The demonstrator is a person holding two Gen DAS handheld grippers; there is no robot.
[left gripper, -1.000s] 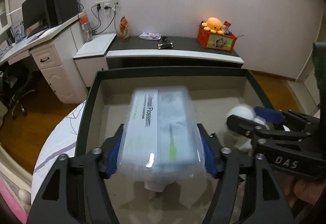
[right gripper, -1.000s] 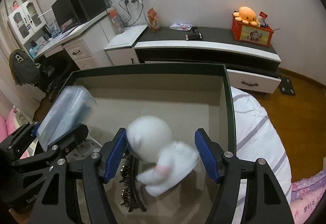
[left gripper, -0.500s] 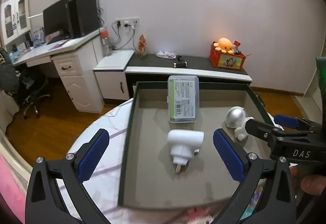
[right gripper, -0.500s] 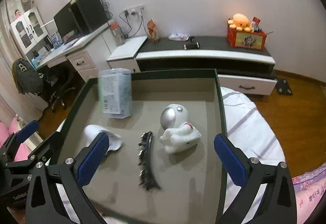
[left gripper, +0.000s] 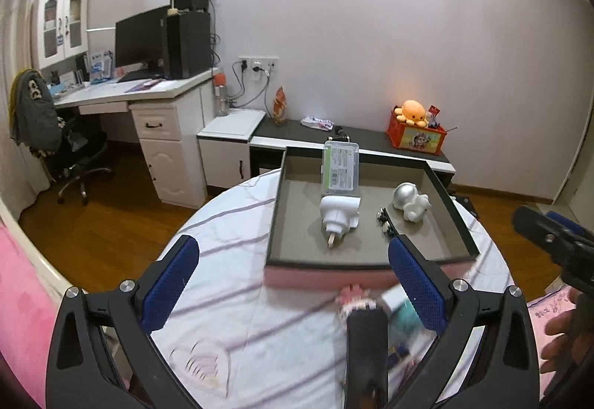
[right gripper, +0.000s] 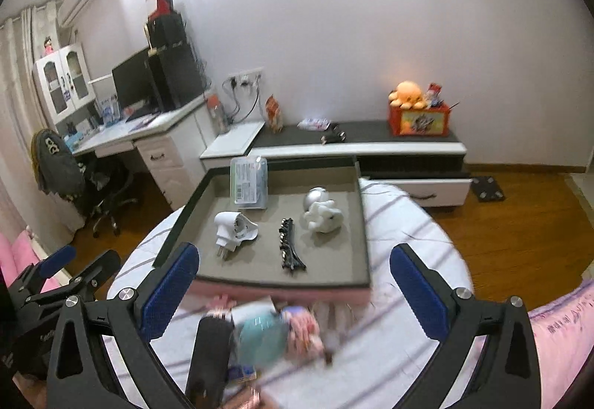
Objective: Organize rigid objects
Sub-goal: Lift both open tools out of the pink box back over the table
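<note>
A dark-rimmed tray (left gripper: 274, 223) (right gripper: 365, 223) with a grey floor sits on the striped bed. In it are a clear floss box (left gripper: 340, 168) (right gripper: 249, 183) leaning on the back wall, a white plug adapter (left gripper: 339, 216) (right gripper: 234, 227), a black hair clip (right gripper: 289, 245) (left gripper: 384, 221) and a white astronaut figure (left gripper: 411, 201) (right gripper: 321, 210). Both grippers are open and empty, pulled back near the bed's front. My left gripper (left gripper: 297, 282) and my right gripper (right gripper: 293, 288) hover over a blurred pile: a black object (left gripper: 365, 353) (right gripper: 209, 353), a teal item (right gripper: 261, 338) and a pink item (left gripper: 352, 295) (right gripper: 302, 329).
A low dark-topped cabinet (left gripper: 371, 138) (right gripper: 371, 134) stands behind the tray with an orange plush on a red box (left gripper: 414, 128) (right gripper: 417, 112). A white desk (left gripper: 141, 100) with monitor and a chair (left gripper: 74, 156) are at the left. Wooden floor surrounds the bed.
Both grippers opened, letting go of the floss box and the astronaut in the tray. Both then drew back and up, away from the tray, toward the bed's near side.
</note>
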